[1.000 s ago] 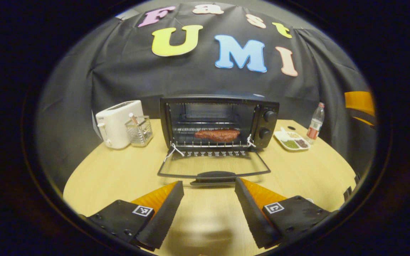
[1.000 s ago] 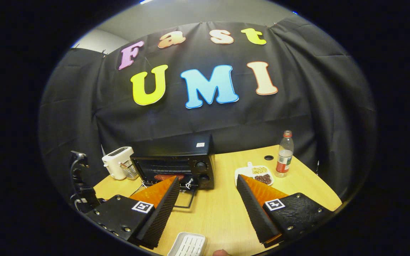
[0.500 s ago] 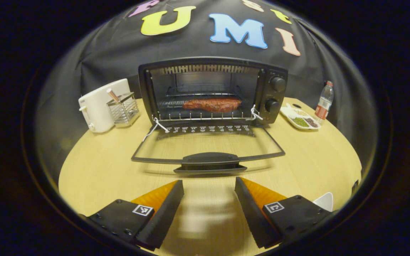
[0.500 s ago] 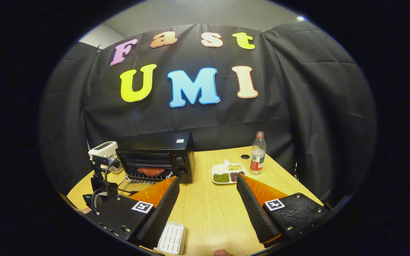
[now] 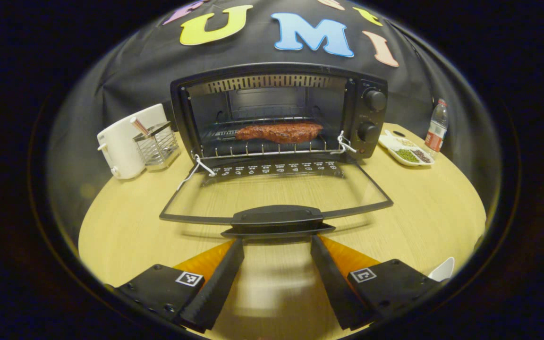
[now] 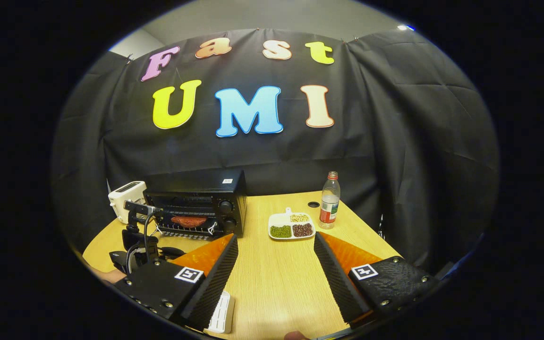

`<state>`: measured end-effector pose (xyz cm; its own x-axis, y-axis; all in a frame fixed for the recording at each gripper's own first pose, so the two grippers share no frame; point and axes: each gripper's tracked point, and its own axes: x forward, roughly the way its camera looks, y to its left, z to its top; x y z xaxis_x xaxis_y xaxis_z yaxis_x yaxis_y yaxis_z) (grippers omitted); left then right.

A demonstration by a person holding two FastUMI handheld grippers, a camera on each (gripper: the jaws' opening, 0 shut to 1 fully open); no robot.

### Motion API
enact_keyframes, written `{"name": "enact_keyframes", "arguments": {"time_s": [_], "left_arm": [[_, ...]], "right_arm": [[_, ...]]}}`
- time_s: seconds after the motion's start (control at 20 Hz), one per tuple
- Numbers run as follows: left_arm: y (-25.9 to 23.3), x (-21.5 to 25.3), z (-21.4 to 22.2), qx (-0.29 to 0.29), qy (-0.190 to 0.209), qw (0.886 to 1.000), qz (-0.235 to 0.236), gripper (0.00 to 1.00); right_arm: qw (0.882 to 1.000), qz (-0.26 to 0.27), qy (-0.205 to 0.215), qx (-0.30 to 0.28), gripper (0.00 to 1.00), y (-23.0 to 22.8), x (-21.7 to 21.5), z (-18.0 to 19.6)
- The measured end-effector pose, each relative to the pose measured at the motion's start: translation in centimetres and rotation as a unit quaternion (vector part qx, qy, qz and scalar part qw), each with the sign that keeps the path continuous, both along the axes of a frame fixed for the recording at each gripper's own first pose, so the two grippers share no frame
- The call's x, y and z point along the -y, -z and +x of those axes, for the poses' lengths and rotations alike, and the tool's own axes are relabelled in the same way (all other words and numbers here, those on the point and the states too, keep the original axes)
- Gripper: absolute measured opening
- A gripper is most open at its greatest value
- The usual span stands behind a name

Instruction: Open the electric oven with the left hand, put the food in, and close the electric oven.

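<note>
The black electric oven (image 5: 279, 111) stands open, its glass door (image 5: 347, 191) folded down flat over the table. A brown slab of meat (image 5: 279, 132) lies on the wire rack inside. My left gripper (image 5: 276, 242) is open and low over the table, its fingertips just short of the door handle (image 5: 276, 219) and on either side of it. My right gripper (image 6: 276, 242) is open and holds nothing, farther back and to the oven's right. In the right gripper view the oven (image 6: 196, 200), the meat (image 6: 188, 221) and the left gripper (image 6: 165, 252) sit at the lower left.
A white toaster (image 5: 125, 139) and a wire holder (image 5: 156, 144) stand left of the oven. A divided plate of beans (image 6: 292, 225) and a bottle (image 6: 329, 200) stand to its right. A white ridged tray (image 6: 220, 318) lies by my right gripper's left finger.
My left gripper has moved forward and down, up to the door handle. My right gripper has drawn back and turned right, so the oven sits farther left and smaller in its view.
</note>
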<state>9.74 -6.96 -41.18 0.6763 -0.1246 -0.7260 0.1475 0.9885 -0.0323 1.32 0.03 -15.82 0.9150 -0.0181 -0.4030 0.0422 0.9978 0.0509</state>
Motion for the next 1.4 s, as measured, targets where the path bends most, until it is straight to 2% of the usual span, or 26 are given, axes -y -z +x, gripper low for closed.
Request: {"name": "enact_keyframes", "arguments": {"time_s": [0.05, 0.1, 0.15, 0.3, 0.35, 0.45, 0.55, 0.6, 0.8, 0.9, 1.1, 1.15, 1.2, 1.35, 1.4], "left_arm": [[0.0, -0.1, 0.0, 0.002, 0.0, 1.0, 0.002, 0.98], [-0.2, -0.1, 0.1, 0.004, 0.001, 1.0, 0.005, 0.92], [-0.5, -0.2, 0.0, 0.008, 0.002, 1.0, 0.008, 0.98], [-1.9, -0.3, 0.1, 0.032, 0.007, 0.999, 0.012, 0.97], [-2.5, -0.4, 0.1, 0.039, 0.008, 0.999, 0.011, 1.0], [-3.3, -0.5, 0.2, 0.047, 0.007, 0.999, 0.007, 0.97], [-4.5, -0.5, 0.4, 0.062, 0.007, 0.998, 0.007, 1.0], [-5.0, -0.5, 0.6, 0.07, 0.008, 0.998, 0.006, 0.97], [-6.9, -0.6, 1.2, 0.095, 0.007, 0.995, 0.001, 1.0], [-7.7, -0.6, 1.4, 0.103, 0.007, 0.995, 0.0, 0.97], [-8.3, -0.6, 2.0, 0.109, 0.007, 0.994, -0.001, 0.97], [-8.6, -0.6, 2.2, 0.113, 0.008, 0.994, -0.001, 1.0], [-8.9, -0.6, 2.5, 0.119, 0.008, 0.993, -0.001, 0.97], [-10.2, -0.6, 3.4, 0.137, 0.01, 0.991, 0.002, 0.97], [-10.7, -0.6, 3.8, 0.144, 0.012, 0.989, 0.004, 0.93]], "right_arm": [[1.0, 0.002, -0.003, 0.0, 0.98, 0.0, -0.1, 0.1], [1.0, 0.003, -0.005, 0.0, 0.98, 0.0, -0.2, 0.2], [1.0, 0.002, -0.007, 0.002, 0.98, -0.1, -0.2, 0.3], [1.0, 0.004, -0.015, 0.009, 0.98, -0.4, -0.6, 0.6], [1.0, 0.006, -0.02, 0.009, 0.98, -0.3, -0.8, 0.6], [1.0, 0.008, -0.025, 0.007, 0.98, -0.3, -1.3, 0.6], [0.999, 0.011, -0.031, 0.007, 0.98, -0.2, -1.8, 0.8], [0.999, 0.01, -0.034, 0.007, 0.98, -0.1, -2.1, 1.0], [0.999, 0.01, -0.04, 0.009, 0.98, -0.1, -2.4, 1.3], [0.999, 0.01, -0.04, 0.007, 0.98, 0.1, -2.5, 1.3], [0.999, 0.011, -0.038, 0.005, 0.98, 0.3, -2.5, 1.4], [0.999, 0.012, -0.037, 0.005, 0.98, 0.2, -2.5, 1.5], [0.999, 0.013, -0.037, 0.005, 0.98, 0.4, -2.6, 1.6], [0.999, 0.011, -0.036, 0.004, 0.98, 0.6, -2.7, 1.9], [0.999, 0.012, -0.035, 0.003, 0.98, 0.7, -2.8, 1.9]]}}
